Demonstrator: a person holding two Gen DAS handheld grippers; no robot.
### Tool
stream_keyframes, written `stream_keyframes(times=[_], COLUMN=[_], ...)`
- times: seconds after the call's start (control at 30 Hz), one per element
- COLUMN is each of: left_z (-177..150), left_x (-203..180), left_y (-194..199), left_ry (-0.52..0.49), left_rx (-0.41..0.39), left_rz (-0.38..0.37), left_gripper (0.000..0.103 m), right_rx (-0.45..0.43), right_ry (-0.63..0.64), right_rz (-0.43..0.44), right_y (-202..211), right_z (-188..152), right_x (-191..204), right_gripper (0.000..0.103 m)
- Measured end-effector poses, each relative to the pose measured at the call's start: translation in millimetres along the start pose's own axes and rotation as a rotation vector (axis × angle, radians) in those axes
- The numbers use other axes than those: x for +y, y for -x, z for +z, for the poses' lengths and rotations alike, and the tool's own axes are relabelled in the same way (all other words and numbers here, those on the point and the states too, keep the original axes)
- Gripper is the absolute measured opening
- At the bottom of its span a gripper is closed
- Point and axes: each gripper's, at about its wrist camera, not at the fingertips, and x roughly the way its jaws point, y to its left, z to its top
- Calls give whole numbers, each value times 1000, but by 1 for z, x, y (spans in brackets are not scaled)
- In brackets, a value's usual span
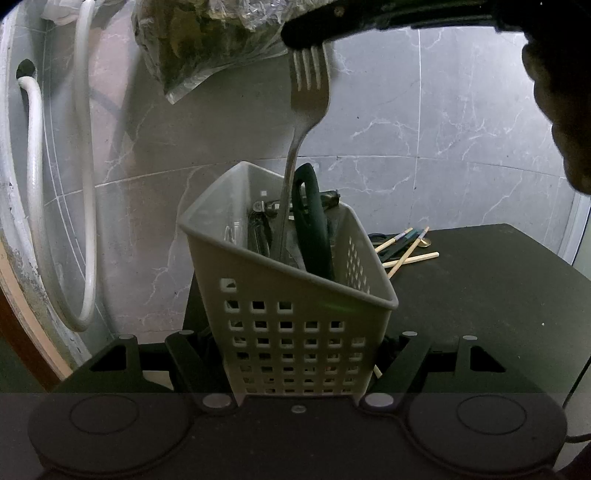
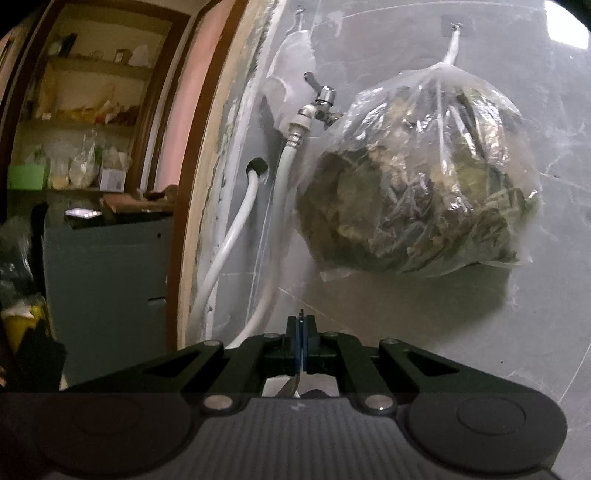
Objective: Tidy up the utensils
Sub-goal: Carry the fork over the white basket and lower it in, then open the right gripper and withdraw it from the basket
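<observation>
Fork (image 1: 308,96), steel: stiff, light, slick; right gripper (image 1: 306,46) clamped on tines, handle lowered into perforated caddy (image 1: 295,332), itself clamped by left gripper (image 1: 299,369); best pinched flatwise.

Inside the perforated basket (image 1: 295,325), the fork (image 1: 308,99) handle's lower end is hidden behind its wall. Above the basket, the fork's tine tips vanish under the right gripper (image 1: 314,35).

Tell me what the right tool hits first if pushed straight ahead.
Probably the grey marble wall, below the hanging bag of greens and right of the white hose; depth is unclear.
</observation>
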Motion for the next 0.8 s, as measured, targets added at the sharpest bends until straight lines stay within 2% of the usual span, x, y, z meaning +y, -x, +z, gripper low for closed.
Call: stream_keyframes(times=[0.23,0.57,0.67,0.8], left_z=[1,2,3,3], left_x=[-1,-1,0,0], left_y=[0,-1,-1,0], left_ry=[-1,4,6,7], left_rx=[3,5,8,6], left_rz=[1,5,4,4], left_gripper=[76,76,76,76], right_rx=[51,107,109,73], right_ry=[43,-11,-32,-85], right_rz=[28,67,70,39], right_y=[-7,-14,-10,1], right_z=[-14,-18,-20,-17], right_x=[15,7,4,-10], right_gripper=[3,6,22,59])
